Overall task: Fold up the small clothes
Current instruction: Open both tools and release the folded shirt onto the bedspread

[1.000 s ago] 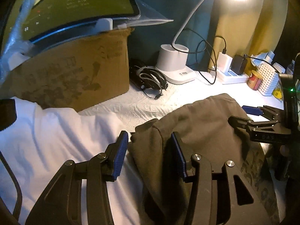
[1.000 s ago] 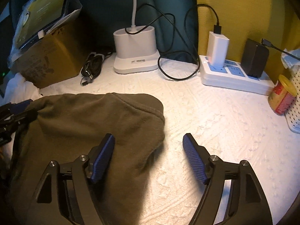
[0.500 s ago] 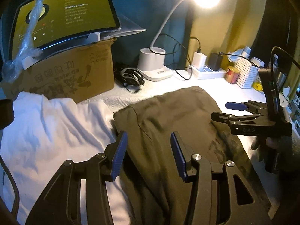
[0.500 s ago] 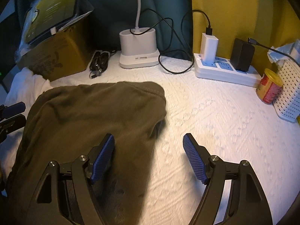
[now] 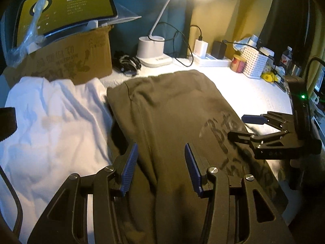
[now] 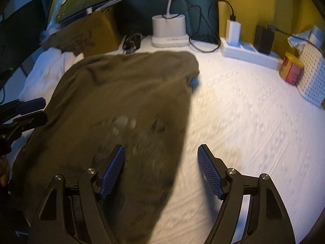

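Observation:
An olive-brown garment (image 5: pixel 174 122) with dark lettering lies folded lengthwise on the white textured table cover (image 5: pixel 254 93); it also shows in the right wrist view (image 6: pixel 121 101). My left gripper (image 5: pixel 160 168) is open and empty, above the garment's near left part. My right gripper (image 6: pixel 160 168) is open and empty, straddling the garment's right edge; it shows in the left wrist view (image 5: pixel 241 128) at the garment's right side. A white garment (image 5: pixel 50 126) lies crumpled to the left, partly under the olive one.
A cardboard box (image 5: pixel 69 61) with a tablet (image 5: pixel 65 6) on top stands at the back left. A lamp base (image 5: pixel 152 50), cables (image 5: pixel 126 63), a power strip (image 5: pixel 211 59), a red tin (image 5: pixel 237 63) and a white basket (image 5: pixel 256 65) line the back.
Both grippers have pulled back toward me and upward, so more of the olive garment shows. Both stay open. The garment lies flatter and longer.

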Motion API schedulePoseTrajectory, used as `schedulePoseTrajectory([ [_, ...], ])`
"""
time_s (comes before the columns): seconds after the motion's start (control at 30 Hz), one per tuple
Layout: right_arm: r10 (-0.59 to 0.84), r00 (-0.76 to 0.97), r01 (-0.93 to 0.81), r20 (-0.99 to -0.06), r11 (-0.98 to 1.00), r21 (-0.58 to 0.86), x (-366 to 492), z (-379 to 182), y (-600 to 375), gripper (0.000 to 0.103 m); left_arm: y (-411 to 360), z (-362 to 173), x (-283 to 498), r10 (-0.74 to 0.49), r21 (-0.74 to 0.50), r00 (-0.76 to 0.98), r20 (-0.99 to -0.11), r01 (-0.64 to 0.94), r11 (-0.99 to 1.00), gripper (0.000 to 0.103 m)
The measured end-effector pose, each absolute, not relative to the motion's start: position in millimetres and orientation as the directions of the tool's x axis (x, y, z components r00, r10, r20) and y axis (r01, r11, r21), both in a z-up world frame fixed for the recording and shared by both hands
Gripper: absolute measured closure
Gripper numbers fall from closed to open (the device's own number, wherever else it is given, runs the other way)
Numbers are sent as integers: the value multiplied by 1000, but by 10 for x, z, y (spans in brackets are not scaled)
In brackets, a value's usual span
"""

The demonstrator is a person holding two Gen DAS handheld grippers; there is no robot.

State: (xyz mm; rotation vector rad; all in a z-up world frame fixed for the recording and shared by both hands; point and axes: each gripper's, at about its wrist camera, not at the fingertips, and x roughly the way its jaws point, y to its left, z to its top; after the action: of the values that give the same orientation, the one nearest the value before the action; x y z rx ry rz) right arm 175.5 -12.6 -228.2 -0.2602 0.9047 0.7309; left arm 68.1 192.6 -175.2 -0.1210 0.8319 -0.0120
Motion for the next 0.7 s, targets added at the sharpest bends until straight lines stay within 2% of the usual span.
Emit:
schedulePoseTrajectory([
  [0.1, 467, 405, -676, -786, 732, 87, 1635, -2284, -197, 27, 1901, -1800, 599, -57, -114, 662, -747, -43, 993, 56],
  [0.2, 478, 396, -676, -784, 730, 103, 1532, -2277, -267, 37, 1887, -1832, 519, -54, -114, 655, -754, -50, 992, 56],
  [0.23, 485, 391, -679, -783, 726, 110, 1501, -2273, -284, 40, 1883, -1840, 489, -51, -114, 654, -755, -53, 992, 56],
  [0.27, 499, 375, -687, -782, 715, 127, 1456, -2270, -304, 51, 1879, -1845, 467, -50, -114, 652, -756, -57, 992, 56],
  [0.33, 502, 366, -686, -784, 714, 137, 1385, -2261, -339, 60, 1875, -1845, 425, -49, -118, 653, -756, -61, 991, 56],
  [0.7, 521, 347, -671, -780, 719, 182, 1073, -2269, -459, 77, 1817, -1829, 260, -59, -124, 658, -751, -53, 991, 56],
])
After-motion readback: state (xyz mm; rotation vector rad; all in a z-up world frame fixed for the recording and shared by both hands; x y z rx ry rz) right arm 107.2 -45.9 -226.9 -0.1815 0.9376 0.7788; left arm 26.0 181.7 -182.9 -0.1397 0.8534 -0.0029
